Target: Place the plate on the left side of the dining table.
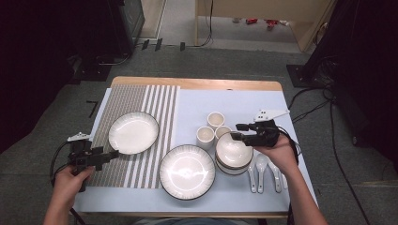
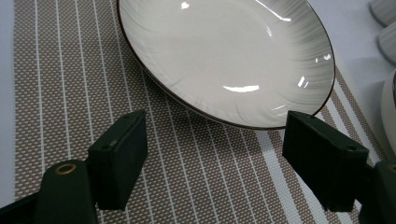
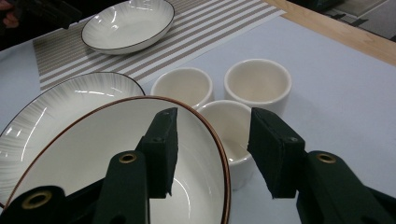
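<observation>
Left gripper (image 1: 110, 154): stood near the table's (image 1: 197, 84) front left corner, over the striped placemat (image 2: 70, 70); its jaws gaped wide with nothing between them, released; their tips lay just short of the near rim of the plate on the placemat (image 2: 224, 60), one to each side, not touching it.
Plate on the placemat: sat on the striped mat in the left half of the table, upright, dark-rimmed, empty.
Second plate (image 1: 187, 171): lay on the pale blue cloth (image 1: 244, 101) near the front edge, about the middle, just beside the bowls.
Spoons (image 1: 257, 171): white, lay side by side by the front right part of the cloth, under the right hand (image 1: 281, 152).
Right gripper (image 1: 237, 131): hung over the top bowl (image 3: 116, 168) of the stack (image 1: 233, 157), right of centre; its jaws straddled the bowl's brown far rim, one inside, one outside; the pads stood apart from the rim, so loose, not grasping.
Cups (image 3: 258, 81): three cream cups clustered just behind the bowl stack, toward the table's middle; the nearest stood close against the bowl's rim.
</observation>
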Tool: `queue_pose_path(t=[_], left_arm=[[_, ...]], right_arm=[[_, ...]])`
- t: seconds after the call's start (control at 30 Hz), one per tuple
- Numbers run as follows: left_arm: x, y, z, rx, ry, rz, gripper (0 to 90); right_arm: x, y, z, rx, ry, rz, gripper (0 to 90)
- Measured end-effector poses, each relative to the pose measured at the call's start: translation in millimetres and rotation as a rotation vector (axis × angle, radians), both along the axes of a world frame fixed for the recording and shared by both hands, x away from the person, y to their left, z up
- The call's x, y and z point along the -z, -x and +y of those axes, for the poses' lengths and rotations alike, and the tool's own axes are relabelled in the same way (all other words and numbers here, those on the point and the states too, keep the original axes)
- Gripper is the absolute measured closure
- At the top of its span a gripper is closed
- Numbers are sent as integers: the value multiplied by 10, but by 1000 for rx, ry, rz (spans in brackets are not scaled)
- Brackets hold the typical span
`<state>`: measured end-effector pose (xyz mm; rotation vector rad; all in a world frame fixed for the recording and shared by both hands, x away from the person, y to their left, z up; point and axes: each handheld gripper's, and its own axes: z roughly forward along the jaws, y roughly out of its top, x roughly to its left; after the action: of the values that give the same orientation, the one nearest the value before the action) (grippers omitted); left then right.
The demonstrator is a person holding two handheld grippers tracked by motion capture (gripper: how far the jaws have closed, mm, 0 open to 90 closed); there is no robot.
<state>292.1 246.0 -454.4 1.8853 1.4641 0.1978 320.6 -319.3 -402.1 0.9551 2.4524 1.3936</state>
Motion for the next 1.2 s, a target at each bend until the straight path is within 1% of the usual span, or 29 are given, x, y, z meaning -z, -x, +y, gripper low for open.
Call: queue_pose_path(t=[0.03, 0.07, 0.13, 0.2, 0.27, 0.37, 0.6, 0.73, 0.77, 0.93, 1.13, 1.2], left_arm=[[0, 0, 0, 0, 0, 0, 228], [29, 1, 4, 13, 7, -1, 227], [60, 4, 5, 24, -7, -3, 227], [91, 1, 8, 30, -19, 11, 227], [112, -5, 13, 26, -20, 17, 227], [131, -5, 23, 25, -23, 18, 227], [174, -3, 22, 34, -34, 14, 227], [196, -8, 17, 35, -35, 20, 227], [217, -6, 12, 45, -47, 11, 227], [227, 2, 20, 51, -41, 1, 226], [236, 16, 3, 67, -62, -15, 214], [237, 18, 2, 66, -61, -17, 213]], right_arm=[[6, -3, -3, 0, -3, 3, 533], [17, -11, -7, 1, -3, 5, 536], [31, -17, -9, 3, -3, 10, 541], [45, -23, -9, 2, -4, 16, 549], [50, -29, -14, 2, -15, 23, 555], [52, -33, -25, 2, -18, 29, 568], [65, -35, -44, 1, -3, 35, 590], [92, -51, -41, 0, 11, 53, 607], [99, -55, -42, -1, 14, 55, 609], [112, -67, -45, -4, 15, 62, 628], [132, -73, -46, -15, 25, 82, 665], [137, -74, -46, -20, 27, 84, 680]])
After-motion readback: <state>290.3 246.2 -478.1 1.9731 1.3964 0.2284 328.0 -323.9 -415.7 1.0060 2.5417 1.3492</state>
